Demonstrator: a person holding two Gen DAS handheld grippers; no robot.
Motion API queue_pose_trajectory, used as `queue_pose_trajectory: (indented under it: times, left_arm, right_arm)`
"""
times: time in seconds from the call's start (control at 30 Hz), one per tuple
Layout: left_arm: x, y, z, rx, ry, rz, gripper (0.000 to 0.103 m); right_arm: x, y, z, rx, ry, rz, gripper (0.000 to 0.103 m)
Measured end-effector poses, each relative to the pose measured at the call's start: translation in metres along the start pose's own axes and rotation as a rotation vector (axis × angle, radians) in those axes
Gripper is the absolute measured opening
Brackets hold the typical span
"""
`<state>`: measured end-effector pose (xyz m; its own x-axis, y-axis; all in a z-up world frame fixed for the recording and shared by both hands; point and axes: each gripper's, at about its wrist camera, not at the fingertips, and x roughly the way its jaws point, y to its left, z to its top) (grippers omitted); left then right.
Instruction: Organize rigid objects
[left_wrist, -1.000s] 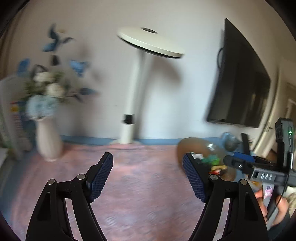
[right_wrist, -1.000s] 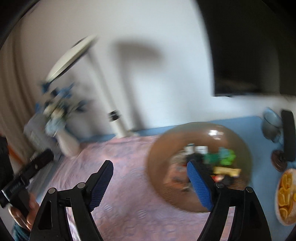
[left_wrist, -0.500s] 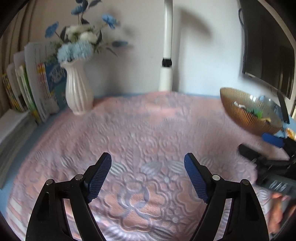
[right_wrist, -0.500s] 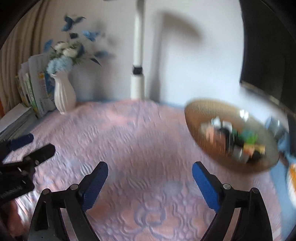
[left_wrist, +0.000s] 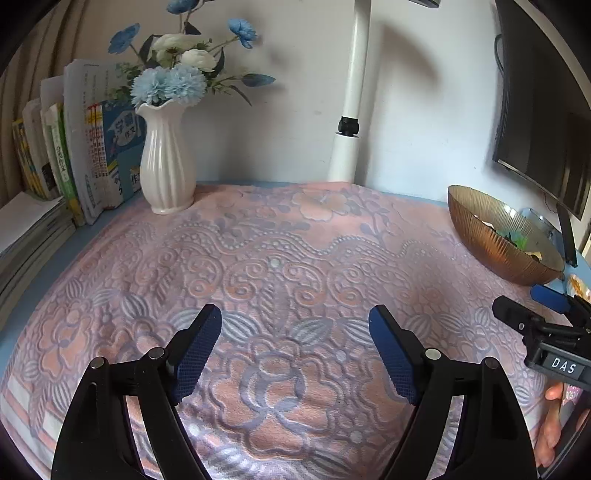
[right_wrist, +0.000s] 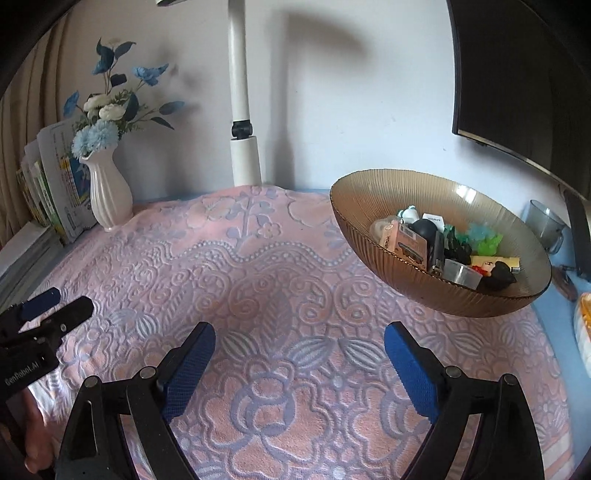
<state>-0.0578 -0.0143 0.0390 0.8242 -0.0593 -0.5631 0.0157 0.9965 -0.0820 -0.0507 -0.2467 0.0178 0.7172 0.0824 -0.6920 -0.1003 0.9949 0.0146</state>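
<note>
the left gripper and the right gripper are both spread wide with nothing in them. small toys sit in the ribbed brown glass bowl, right of the frame.

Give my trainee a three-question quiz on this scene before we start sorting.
1. Where are the small objects now?
2. True or false: the right gripper is closed on an item.
3. What stands on the table's far left: A) white vase, B) kettle?

Key:
1. Piled in the amber glass bowl, on the right side of the pink patterned cloth.
2. False; both it and the left gripper are open and empty.
3. A, the white vase of flowers.
</note>
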Motion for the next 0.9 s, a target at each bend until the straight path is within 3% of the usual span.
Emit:
queue_pose_trajectory:
  times: [0.9]
  left_arm:
    - [0.0012,0.0010,-0.0021,-0.003,0.023,0.023,0.092]
  right_arm:
    - [0.0047,0.0063,-0.0019,-0.020,0.015,-0.036,0.093]
